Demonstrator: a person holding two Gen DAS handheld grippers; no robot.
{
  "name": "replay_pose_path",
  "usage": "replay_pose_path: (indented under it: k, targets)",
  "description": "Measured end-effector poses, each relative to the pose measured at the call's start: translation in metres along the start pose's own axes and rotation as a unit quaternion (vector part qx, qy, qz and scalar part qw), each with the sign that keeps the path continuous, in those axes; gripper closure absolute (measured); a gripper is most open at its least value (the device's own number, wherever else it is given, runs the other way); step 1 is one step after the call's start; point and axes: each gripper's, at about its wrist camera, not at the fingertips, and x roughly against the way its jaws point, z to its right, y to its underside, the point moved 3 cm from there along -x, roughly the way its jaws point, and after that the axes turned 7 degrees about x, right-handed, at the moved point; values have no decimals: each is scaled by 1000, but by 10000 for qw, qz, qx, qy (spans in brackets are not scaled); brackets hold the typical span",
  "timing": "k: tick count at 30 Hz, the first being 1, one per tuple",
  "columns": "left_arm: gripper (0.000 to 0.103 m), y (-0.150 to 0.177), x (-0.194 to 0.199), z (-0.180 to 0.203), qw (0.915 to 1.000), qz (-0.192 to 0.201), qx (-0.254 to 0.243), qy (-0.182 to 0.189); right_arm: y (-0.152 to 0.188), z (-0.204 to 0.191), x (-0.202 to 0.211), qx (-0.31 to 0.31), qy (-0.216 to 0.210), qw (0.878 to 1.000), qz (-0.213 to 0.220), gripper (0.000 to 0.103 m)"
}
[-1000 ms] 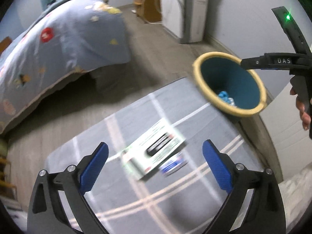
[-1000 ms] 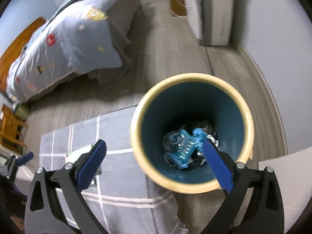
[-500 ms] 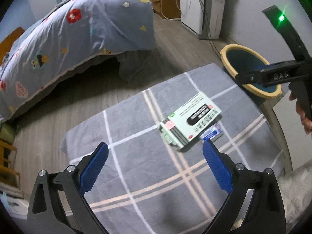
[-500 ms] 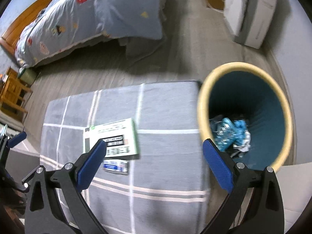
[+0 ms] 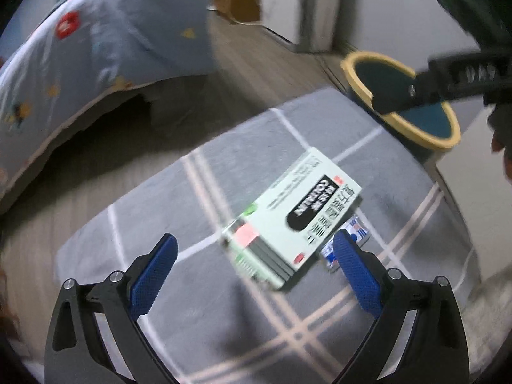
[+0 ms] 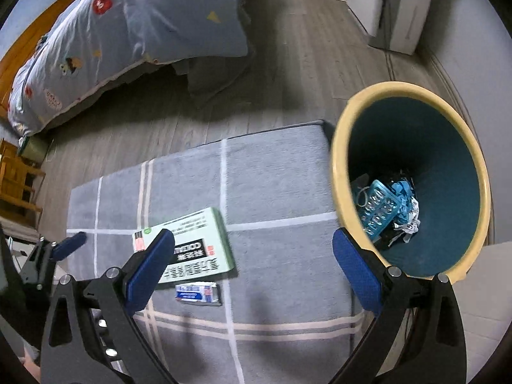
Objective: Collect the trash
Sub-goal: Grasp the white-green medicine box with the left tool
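Two pieces of trash lie on the grey checked rug (image 6: 275, 185), which we take as our landmark: a pale green box (image 6: 192, 243) with black lettering near the rug's middle, and a small blue-and-white packet (image 6: 197, 292) just beside the box's near edge. Off the rug's far left side we see a bed under a light blue patterned quilt (image 6: 128, 32) on the wooden floor. Our left gripper (image 5: 254, 270) hangs above the rug with its blue pads spread wide apart and nothing between them; the green box (image 5: 294, 214) sits between the fingers in this view, and the packet (image 5: 358, 236) peeks out by the right pad. Our right gripper (image 6: 254, 268) is likewise spread open and empty above the rug. At the rug's right edge stands the yellow-rimmed teal bin (image 6: 339, 147), holding blue plastic packaging (image 6: 380, 206) and crumpled scraps at its bottom.
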Motion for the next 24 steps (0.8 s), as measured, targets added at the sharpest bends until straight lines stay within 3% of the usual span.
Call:
replay_pose_path:
  k: [6, 10, 16, 24]
  targets:
    - [6, -7, -35, 30, 9976, -259, -574, 280, 2, 15, -8, -202, -105, 9997, -126, 6]
    - [6, -12, -54, 42, 9943, -392, -983, 112, 2, 17, -9, -140, -132, 9997, -146, 6]
    - [5, -17, -73, 42, 9929, -552, -1044, 167, 4, 21, -13, -58, -128, 9997, -218, 6]
    - [10, -15, -71, 5, 9965, -608, -264, 511, 8, 21, -17, 159, -68, 9994, -307, 6]
